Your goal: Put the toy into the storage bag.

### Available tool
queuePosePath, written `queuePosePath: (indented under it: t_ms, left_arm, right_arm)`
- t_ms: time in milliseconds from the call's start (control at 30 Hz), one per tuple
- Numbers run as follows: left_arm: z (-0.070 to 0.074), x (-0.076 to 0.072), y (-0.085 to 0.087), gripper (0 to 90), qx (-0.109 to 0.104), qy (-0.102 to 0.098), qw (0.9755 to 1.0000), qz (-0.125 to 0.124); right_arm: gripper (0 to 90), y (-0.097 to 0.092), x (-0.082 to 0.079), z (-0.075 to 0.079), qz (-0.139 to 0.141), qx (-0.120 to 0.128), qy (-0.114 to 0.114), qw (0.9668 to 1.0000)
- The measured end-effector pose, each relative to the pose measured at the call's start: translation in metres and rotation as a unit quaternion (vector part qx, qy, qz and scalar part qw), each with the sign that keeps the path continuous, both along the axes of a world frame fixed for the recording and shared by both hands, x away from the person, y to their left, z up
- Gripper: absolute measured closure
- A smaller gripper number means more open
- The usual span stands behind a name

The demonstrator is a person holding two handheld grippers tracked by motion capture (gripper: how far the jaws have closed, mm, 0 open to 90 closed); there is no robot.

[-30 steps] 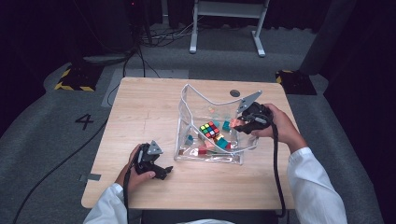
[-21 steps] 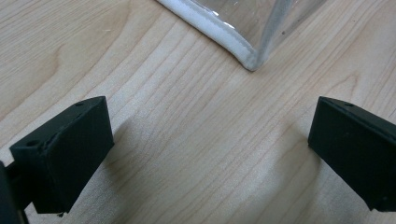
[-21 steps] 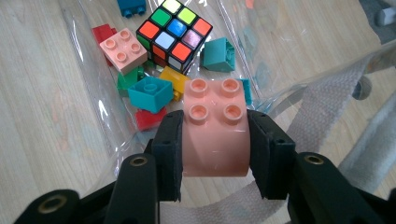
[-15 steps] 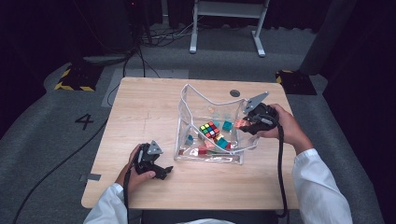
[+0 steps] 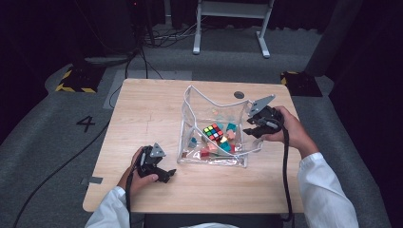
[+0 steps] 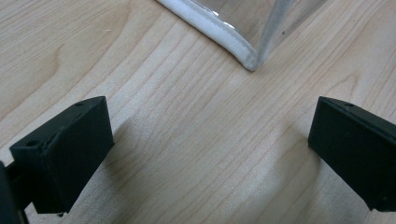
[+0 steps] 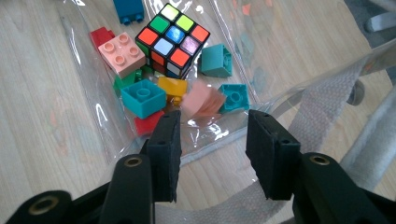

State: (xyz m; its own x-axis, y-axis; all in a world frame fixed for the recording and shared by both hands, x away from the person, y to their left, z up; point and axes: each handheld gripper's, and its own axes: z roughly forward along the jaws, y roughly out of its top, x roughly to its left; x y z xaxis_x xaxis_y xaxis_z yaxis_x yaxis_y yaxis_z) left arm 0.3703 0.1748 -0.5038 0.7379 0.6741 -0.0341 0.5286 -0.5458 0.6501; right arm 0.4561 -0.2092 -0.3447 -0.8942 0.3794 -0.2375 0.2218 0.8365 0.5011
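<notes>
Wooden table [image 5: 142,118]: blurred pink block [image 7: 203,103] just beyond the parted, just-opening, empty right gripper [image 7: 212,140], inside clear bag [image 5: 190,118].

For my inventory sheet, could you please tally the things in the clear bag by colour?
Teal bricks: 3
Red bricks: 2
Pink bricks: 2
Yellow brick: 1
Green brick: 1
Blue brick: 1
Puzzle cube: 1
Total: 11

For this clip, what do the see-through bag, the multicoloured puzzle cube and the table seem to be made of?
See-through bag with white edging: looks like soft clear vinyl, glossy; it creases and glints, and the trim and strap look like woven fabric.
Multicoloured puzzle cube: probably hard plastic, black body with shiny coloured tiles that catch the light.
Pale wooden table: wood or wood-look laminate, matte, with visible grain lines.
</notes>
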Motion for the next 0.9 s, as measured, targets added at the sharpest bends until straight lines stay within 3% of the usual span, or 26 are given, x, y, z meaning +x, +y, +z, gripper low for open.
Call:
queuePosePath:
  t_ms: [633, 900]
  left_arm:
    - [0.0, 0.0, 0.0, 0.1, 0.0, 0.0, 1.0, 0.0]
    - [-0.0001, -0.0001, -0.0001, 0.1, -0.001, 0.001, 1.0, 0.001]
  right_arm:
    - [41.8, 0.0039, -0.0065, 0.0047, 0.003, 0.022, -0.029, 0.9993]
    - [28.9, 0.0076, -0.0098, 0.0066, -0.003, 0.043, -0.047, 0.9979]
